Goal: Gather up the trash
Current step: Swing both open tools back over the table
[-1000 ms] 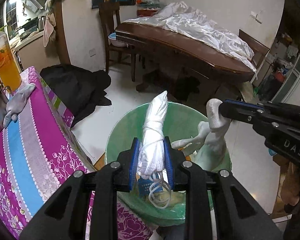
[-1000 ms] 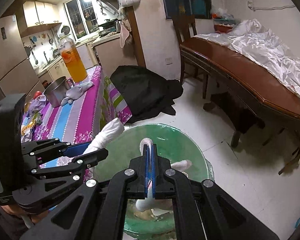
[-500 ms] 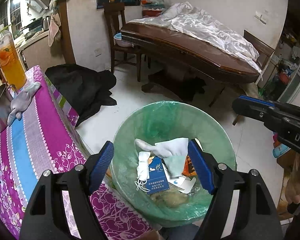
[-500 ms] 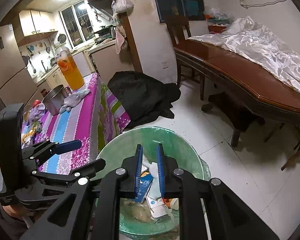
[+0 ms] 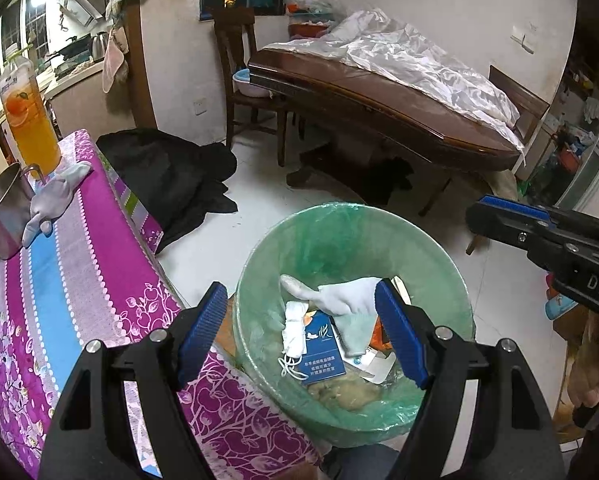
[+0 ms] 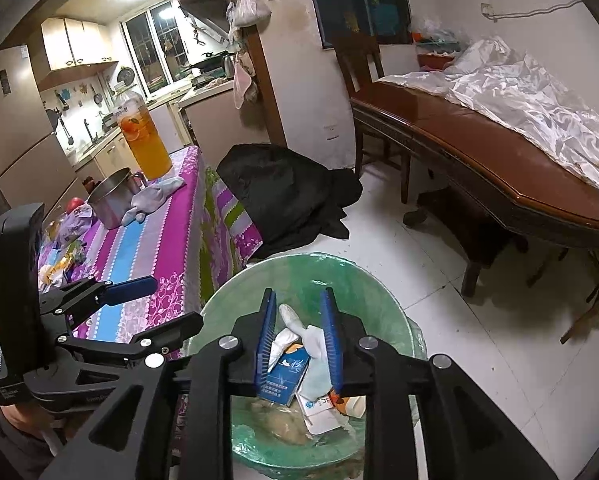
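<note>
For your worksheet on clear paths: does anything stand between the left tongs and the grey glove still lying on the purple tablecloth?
Nothing visible does. The left tongs hang open above the bin; only bare tablecloth lies before the grey glove, which rests against the steel pot.

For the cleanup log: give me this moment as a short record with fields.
bin: green-lined trash bin on the floor beside the table
in bin: white glove, face mask, blue packet
left gripper: jaws wide open, empty, above the bin
right gripper: jaws have just been opening, nothing gripped, above the bin
still on table: grey glove, metal pot, orange drink jug
</note>
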The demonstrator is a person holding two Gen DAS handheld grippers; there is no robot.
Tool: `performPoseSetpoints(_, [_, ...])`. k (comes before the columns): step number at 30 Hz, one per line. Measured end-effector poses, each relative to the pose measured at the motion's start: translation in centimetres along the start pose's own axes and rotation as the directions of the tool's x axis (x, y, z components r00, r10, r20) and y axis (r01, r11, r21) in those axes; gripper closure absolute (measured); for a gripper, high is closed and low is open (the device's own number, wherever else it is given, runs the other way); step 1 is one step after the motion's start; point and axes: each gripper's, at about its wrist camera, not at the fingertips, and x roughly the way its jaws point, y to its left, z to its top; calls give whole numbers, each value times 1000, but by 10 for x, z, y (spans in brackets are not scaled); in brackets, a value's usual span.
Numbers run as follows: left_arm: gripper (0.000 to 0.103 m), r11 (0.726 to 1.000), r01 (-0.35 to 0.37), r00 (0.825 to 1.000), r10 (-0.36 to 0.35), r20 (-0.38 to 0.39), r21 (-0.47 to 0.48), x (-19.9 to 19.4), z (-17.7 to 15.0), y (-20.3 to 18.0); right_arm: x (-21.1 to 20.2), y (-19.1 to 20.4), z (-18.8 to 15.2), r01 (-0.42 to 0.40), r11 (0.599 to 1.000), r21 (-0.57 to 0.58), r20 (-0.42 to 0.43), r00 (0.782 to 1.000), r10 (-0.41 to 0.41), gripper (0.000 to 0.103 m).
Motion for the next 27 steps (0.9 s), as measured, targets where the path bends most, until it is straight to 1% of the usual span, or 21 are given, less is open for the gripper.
performPoseSetpoints(4, [30,1000,2,1000,-2,5,0,-3,-2,3,-2,2,0,-1,1000,0,8,1000,1,73])
performPoseSetpoints(5, [30,1000,2,1000,-2,6,0,-4,-2,4,-3,3,0,-1,1000,2,13,1000,1,69])
performPoseSetpoints(6, [30,1000,2,1000,-2,10,0,-6,-4,5,-5,4,0,-5,1000,5,23,1000,5,62])
performPoseSetpoints(7, [30,1000,1,1000,-1,14,0,-8,-6,8,-9,7,-1,-11,1000,6,46,999,10,58])
performPoseSetpoints(9, [30,1000,-6,1000,6,23,-6,-16,-11,16,-20,15,-6,3,1000,-1,106,994,-3,30])
performPoseSetpoints(10, [30,1000,-11,1000,12,27,-12,-19,-14,22,-26,23,-10,4,1000,-10,146,989,-3,27])
performPoseSetpoints(12, [30,999,-32,999,33,35,-29,-27,-23,39,-35,44,-19,-4,999,-40,201,980,12,24])
performPoseSetpoints(15, [30,994,-79,996,83,42,-80,-43,-41,76,-39,77,-30,-36,995,-92,244,968,57,20])
performPoseSetpoints(18, [30,980,-135,988,144,50,-144,-63,-61,120,-36,113,-37,-71,986,-148,250,962,107,20])
performPoseSetpoints(20, [30,970,-174,981,186,58,-171,-77,-73,145,-33,141,-41,-114,975,-188,244,957,159,19])
performPoseSetpoints(23, [30,947,-244,962,264,74,-210,-107,-94,189,-26,181,-45,-181,955,-233,226,946,235,19])
performPoseSetpoints(24, [30,940,-265,955,287,77,-215,-116,-102,201,-25,188,-46,-195,951,-241,219,944,249,19])
performPoseSetpoints(26, [30,921,-319,936,343,80,-224,-133,-116,227,-16,210,-49,-234,936,-263,188,939,287,19])
performPoseSetpoints(27, [30,907,-353,922,379,78,-232,-144,-126,246,-13,217,-51,-242,932,-270,177,939,295,18])
